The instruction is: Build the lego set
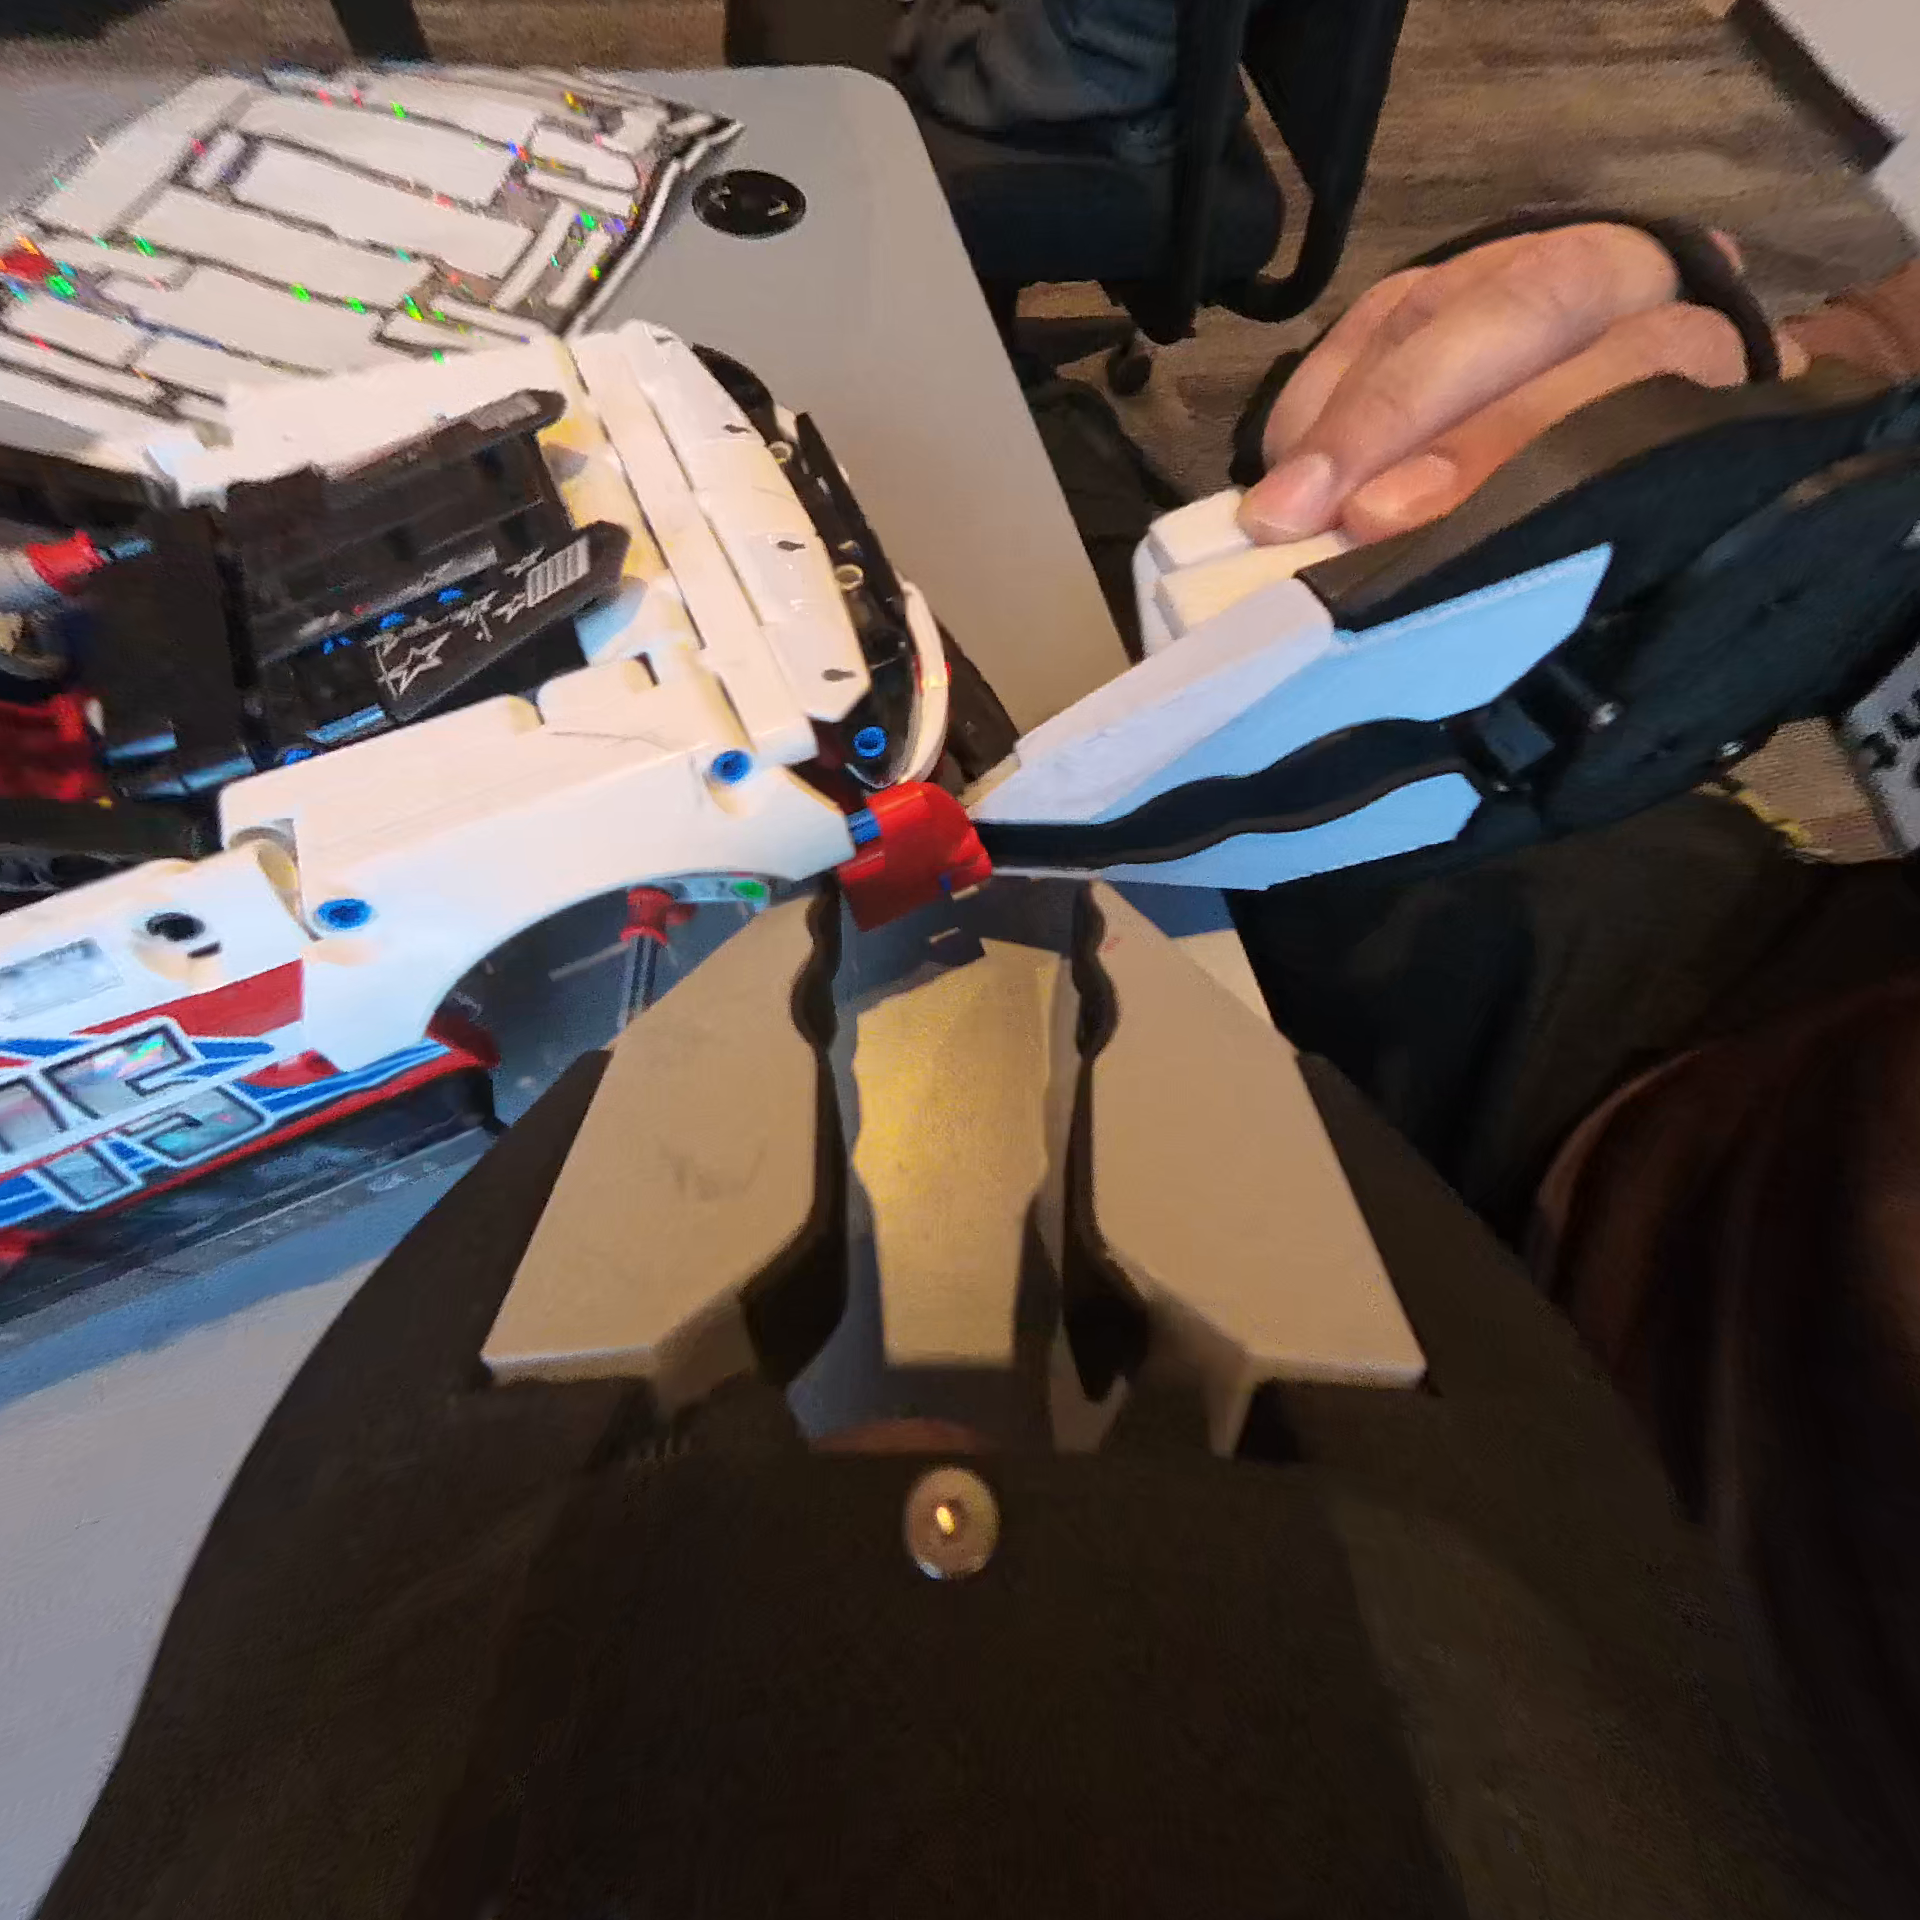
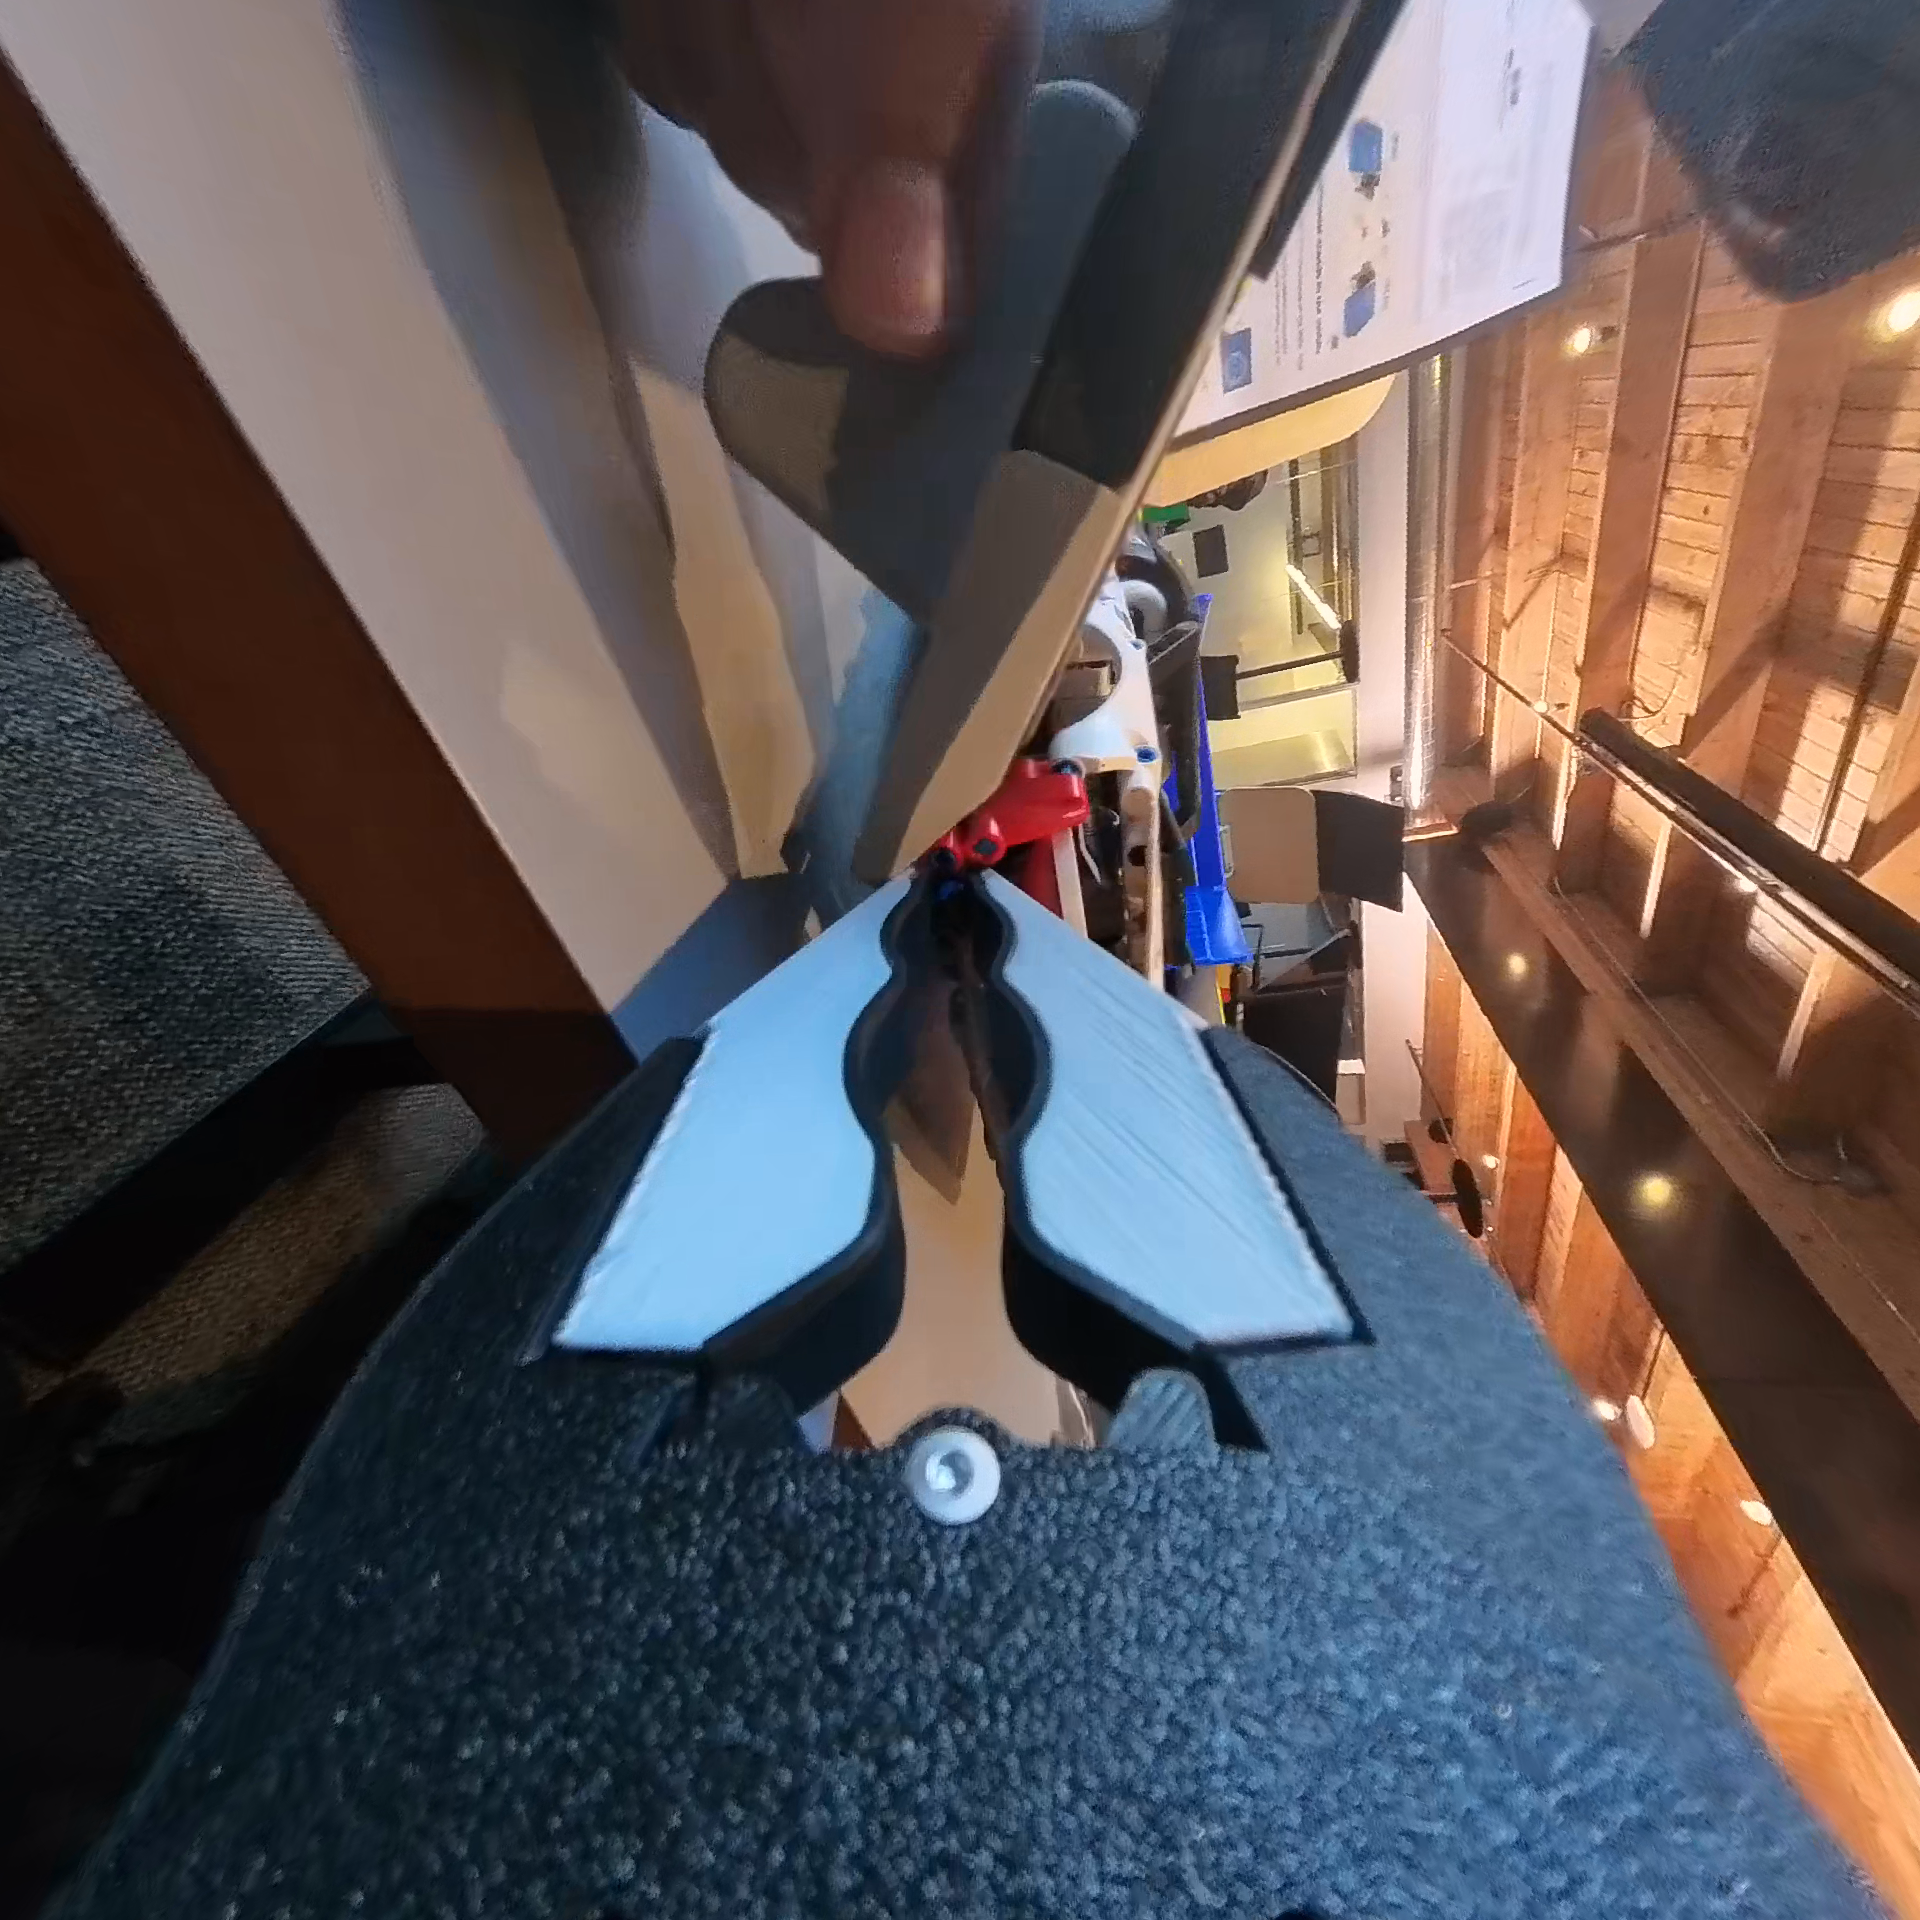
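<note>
A white Lego race car with red and blue stripes lies on the grey table. A red piece sits at its front corner on a blue pin. My left gripper reaches up from below, its jaws narrowed around the red piece and the dark part under it. My right gripper comes in from the right, shut, its tips against the red piece. In the right wrist view, my right gripper pinches a thin dark piece with a blue end, next to the red piece.
A sticker sheet lies behind the car. The table's edge runs just right of the car's front. A hand holds the right gripper over the floor. A dark chair stands beyond the table.
</note>
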`<state>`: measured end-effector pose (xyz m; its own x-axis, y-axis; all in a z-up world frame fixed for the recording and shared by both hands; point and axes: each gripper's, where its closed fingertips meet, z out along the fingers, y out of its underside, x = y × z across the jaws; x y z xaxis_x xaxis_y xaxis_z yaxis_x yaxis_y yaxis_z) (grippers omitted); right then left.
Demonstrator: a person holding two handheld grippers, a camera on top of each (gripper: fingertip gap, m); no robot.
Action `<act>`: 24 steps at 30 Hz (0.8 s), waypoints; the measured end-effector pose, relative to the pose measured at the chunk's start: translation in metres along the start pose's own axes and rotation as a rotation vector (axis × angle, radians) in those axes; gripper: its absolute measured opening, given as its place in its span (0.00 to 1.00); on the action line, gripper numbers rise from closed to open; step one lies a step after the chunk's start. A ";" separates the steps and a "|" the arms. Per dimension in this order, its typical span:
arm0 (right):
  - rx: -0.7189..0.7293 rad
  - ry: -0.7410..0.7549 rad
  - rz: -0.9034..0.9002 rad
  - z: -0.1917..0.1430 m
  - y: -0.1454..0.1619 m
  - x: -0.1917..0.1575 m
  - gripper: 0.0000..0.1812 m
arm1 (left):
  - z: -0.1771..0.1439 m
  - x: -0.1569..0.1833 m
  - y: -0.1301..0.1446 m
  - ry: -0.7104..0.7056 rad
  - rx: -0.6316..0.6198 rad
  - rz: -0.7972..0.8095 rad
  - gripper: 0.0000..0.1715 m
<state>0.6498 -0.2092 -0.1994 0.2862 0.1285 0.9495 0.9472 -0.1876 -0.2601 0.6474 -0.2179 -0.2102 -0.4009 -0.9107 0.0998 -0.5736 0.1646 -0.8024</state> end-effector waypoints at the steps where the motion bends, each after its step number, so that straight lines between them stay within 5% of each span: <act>1: -0.003 0.003 -0.004 0.000 0.000 0.000 0.03 | 0.000 -0.001 0.001 0.022 -0.003 -0.038 0.24; 12: -0.003 0.016 -0.040 -0.001 -0.003 0.002 0.03 | -0.006 -0.002 -0.008 0.166 0.072 -0.261 0.21; 24: 0.014 0.034 -0.063 0.000 -0.003 0.008 0.08 | -0.005 -0.009 -0.009 0.108 0.066 -0.268 0.16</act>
<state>0.6493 -0.2081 -0.1913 0.2207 0.1062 0.9695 0.9652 -0.1667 -0.2015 0.6525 -0.2094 -0.2005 -0.3176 -0.8720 0.3725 -0.6228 -0.1044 -0.7754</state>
